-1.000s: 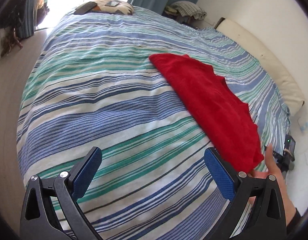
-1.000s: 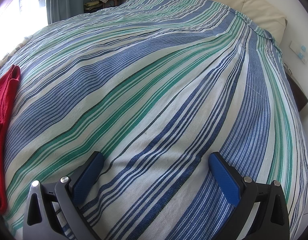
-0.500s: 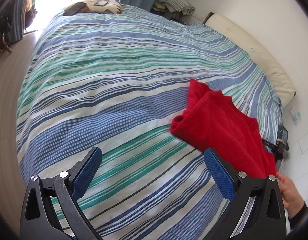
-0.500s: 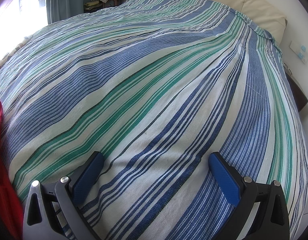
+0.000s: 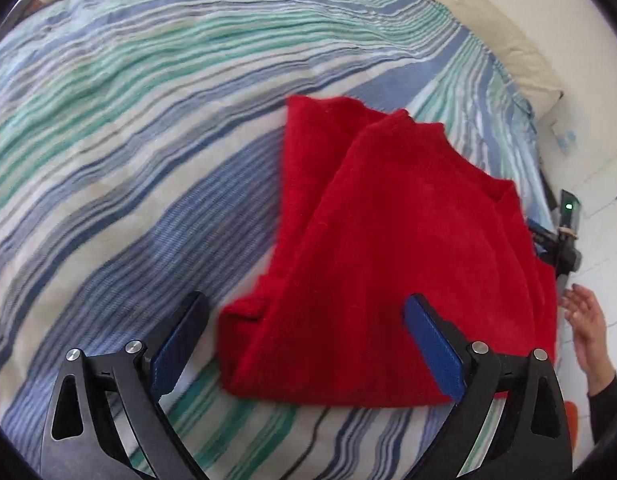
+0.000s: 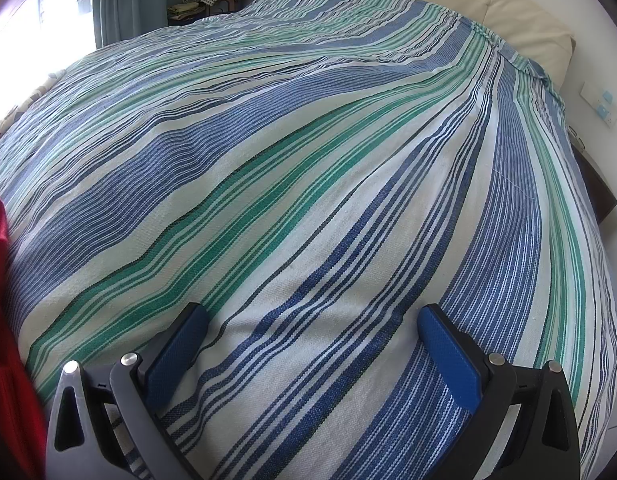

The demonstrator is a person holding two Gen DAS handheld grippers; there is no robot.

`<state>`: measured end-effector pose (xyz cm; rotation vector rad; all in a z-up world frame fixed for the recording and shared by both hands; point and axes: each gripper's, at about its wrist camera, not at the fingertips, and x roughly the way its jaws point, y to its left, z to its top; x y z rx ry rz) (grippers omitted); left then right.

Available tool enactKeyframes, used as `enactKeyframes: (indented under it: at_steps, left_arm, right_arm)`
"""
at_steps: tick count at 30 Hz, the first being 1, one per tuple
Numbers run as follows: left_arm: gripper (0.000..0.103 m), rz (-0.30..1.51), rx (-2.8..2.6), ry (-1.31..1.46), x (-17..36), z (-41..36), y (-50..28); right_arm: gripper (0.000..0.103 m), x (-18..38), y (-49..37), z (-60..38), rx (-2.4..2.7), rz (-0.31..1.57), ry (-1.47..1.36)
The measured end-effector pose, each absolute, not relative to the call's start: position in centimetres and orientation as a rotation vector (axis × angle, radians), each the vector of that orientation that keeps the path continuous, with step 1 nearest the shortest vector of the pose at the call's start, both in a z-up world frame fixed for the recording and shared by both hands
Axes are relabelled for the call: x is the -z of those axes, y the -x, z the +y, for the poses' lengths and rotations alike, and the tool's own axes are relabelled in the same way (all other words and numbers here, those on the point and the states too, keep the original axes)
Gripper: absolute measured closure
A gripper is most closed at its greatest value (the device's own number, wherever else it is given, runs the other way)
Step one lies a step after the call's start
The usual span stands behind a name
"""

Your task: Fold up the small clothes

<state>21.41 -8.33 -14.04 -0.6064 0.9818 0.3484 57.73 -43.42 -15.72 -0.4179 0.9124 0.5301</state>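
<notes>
Our left gripper (image 5: 304, 340) hangs spread and empty over the rumpled red knitted garment (image 5: 388, 264) on the striped blue-green bedcover (image 5: 128, 140); our right gripper (image 6: 312, 344), likewise spread, faces bare cover; grabbing one layer could drag the bunch crooked.

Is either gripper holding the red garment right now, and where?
No, nothing is held. The left gripper is open over the red garment; the right gripper is open above bare bedspread.

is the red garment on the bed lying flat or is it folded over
Folded over, loosely. In the left wrist view the red garment shows overlapping layers, with one panel lying across another and a bunched corner near the left gripper.
</notes>
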Motion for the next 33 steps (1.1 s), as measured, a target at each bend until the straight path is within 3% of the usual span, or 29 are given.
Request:
enactKeyframes:
  at_steps: [4,7,9,10,11,14,19,24,26,30,31,33]
  left_arm:
    - [0.003,0.965,-0.341,0.701,14.7,-7.6,-21.1]
    - [0.007,1.042,-0.28,0.547,15.1,-9.9,-23.4]
    - [0.038,1.054,-0.26,0.515,15.0,-10.9,-24.3]
    - [0.065,1.058,-0.263,0.537,15.1,-10.9,-24.4]
    - [0.083,1.051,-0.26,0.574,15.0,-10.6,-24.2]
    - [0.087,1.029,-0.271,0.574,13.6,-11.3,-23.1]
    - [0.088,0.965,-0.252,0.632,9.4,-12.8,-16.2]
    - [0.084,1.003,-0.299,0.689,9.3,-14.9,-10.6]
    - [0.069,1.022,-0.356,0.725,11.7,-14.7,-10.5]
    - [0.051,0.952,-0.404,0.803,13.8,-15.0,-9.2]
    - [0.041,0.924,-0.405,0.821,13.6,-15.4,-8.6]
    - [0.035,0.891,-0.401,0.83,13.1,-16.2,-7.7]
  right_arm:
    - [0.0,15.7,-57.7,-43.2,-0.521,0.912,0.434]
    - [0.0,16.0,-58.1,-42.7,-0.51,0.923,0.449]
    - [0.0,15.8,-58.1,-42.4,-0.491,0.926,0.455]
    - [0.0,15.4,-58.1,-42.5,-0.498,0.932,0.463]
    - [0.0,14.8,-58.2,-42.9,-0.532,0.961,0.448]
    - [0.003,11.6,-57.5,-47.0,-0.604,1.009,0.203]
    - [0.003,6.8,-50.5,-53.9,-0.804,1.064,0.038]
    - [0.003,9.0,-41.8,-55.7,-1.043,1.239,-0.03]
    - [0.003,11.6,-39.8,-54.6,-1.071,1.298,-0.079]
    - [0.002,14.1,-37.5,-51.3,-1.048,1.22,-0.08]
    - [0.005,13.9,-37.2,-50.6,-1.059,1.198,-0.071]
    - [0.049,13.8,-37.2,-49.2,-1.168,1.252,-0.111]
